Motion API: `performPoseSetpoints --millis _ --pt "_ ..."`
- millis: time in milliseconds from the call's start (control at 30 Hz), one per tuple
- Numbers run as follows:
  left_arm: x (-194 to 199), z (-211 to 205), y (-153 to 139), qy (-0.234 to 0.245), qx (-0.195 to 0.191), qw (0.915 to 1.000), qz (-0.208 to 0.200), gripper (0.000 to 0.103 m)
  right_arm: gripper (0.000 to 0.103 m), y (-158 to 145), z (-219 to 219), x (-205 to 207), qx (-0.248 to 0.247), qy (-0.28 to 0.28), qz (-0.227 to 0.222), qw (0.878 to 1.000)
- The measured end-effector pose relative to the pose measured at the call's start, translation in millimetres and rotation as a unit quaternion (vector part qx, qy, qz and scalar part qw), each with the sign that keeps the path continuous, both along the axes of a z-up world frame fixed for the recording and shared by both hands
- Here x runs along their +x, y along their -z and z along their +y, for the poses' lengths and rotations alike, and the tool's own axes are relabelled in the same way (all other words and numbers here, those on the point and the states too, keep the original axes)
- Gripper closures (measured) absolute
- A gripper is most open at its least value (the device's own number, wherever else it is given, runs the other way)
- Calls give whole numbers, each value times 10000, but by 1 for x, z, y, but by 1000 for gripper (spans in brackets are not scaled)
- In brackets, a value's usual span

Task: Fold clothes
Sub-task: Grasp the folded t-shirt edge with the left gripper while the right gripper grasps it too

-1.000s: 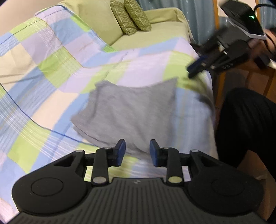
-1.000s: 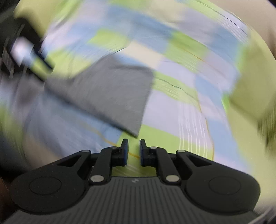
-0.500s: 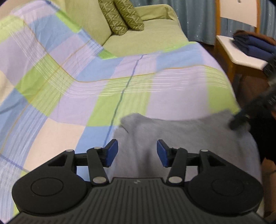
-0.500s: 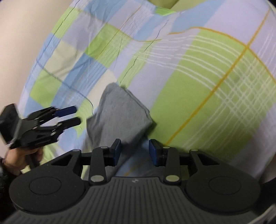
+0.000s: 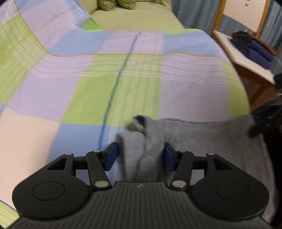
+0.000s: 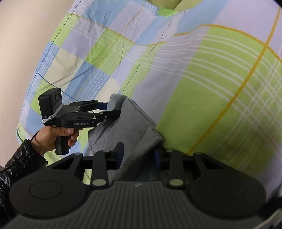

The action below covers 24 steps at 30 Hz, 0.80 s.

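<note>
A grey garment [image 5: 202, 137] lies folded flat on a checked bedspread [image 5: 123, 79] at its near edge. My left gripper [image 5: 141, 156] points steeply down over the garment's left end. A raised fold of grey cloth sits between its blue pads [image 5: 111, 156], and the jaws stand open. In the right wrist view the garment [image 6: 126, 126] runs from the left gripper [image 6: 112, 107], which straddles its far corner, to my right gripper [image 6: 139, 156]. The right jaws stand open around the near corner. The right gripper [image 5: 254, 123] appears dark and blurred at the garment's right end.
A wooden chair [image 5: 234, 52] with a stack of folded dark clothes [image 5: 253, 51] stands to the right of the bed. A green sofa [image 5: 137, 19] with patterned cushions [image 5: 116, 3] lies beyond. A hand [image 6: 52, 137] in a dark sleeve holds the left gripper.
The left gripper swept across the bed and dropped onto the garment's left end, jaws widening. The right gripper rolled, sank to the near corner and opened wider.
</note>
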<state>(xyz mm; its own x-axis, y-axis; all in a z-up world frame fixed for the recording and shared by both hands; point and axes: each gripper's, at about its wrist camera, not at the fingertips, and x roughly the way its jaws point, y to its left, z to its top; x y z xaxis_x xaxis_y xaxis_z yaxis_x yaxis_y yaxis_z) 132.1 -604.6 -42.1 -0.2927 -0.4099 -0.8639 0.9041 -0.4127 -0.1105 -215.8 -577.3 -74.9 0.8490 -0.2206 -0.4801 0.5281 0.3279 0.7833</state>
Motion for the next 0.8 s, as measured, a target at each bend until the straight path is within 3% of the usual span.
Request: performPoseSetpoints --millis 67,133,200,300,433,533,600,667,733,800 --pt "1 0 0 -6 52 10000 62 53 76 0 -1 1 -19 40 20 10000" --pt "3 2 0 -77 11 9999 146 77 88 2 -2 2 -30 82 81 9999" --pt "7 8 -2 -255 -137 9991 305 86 99 4 -4 2 21 117 140 9998" --pt "6 26 -6 -530 -523 9968 296 90 100 5 -11 1 111 108 149 9998" --pt "3 61 -22 -1035 -1064 9883 345 91 100 -19 -10 4 -513 -78 315 9982" --pt "-5 114 -49 -1607 -1680 9718 391 91 100 -55 1 9 -1368 -500 441 9884" --pt "-17 162 -72 -2124 -2116 9533 378 91 100 -86 16 14 -2026 -966 484 9733" --pt "-30 197 -87 -2436 -2349 9404 341 91 100 -106 27 16 -2434 -1257 500 9605" --pt "-49 244 -109 -2834 -2643 9214 297 91 100 -130 40 16 -2826 -1682 441 9433" --pt "-66 283 -127 -3154 -2732 9082 315 91 100 -160 55 14 -3277 -2155 409 9190"
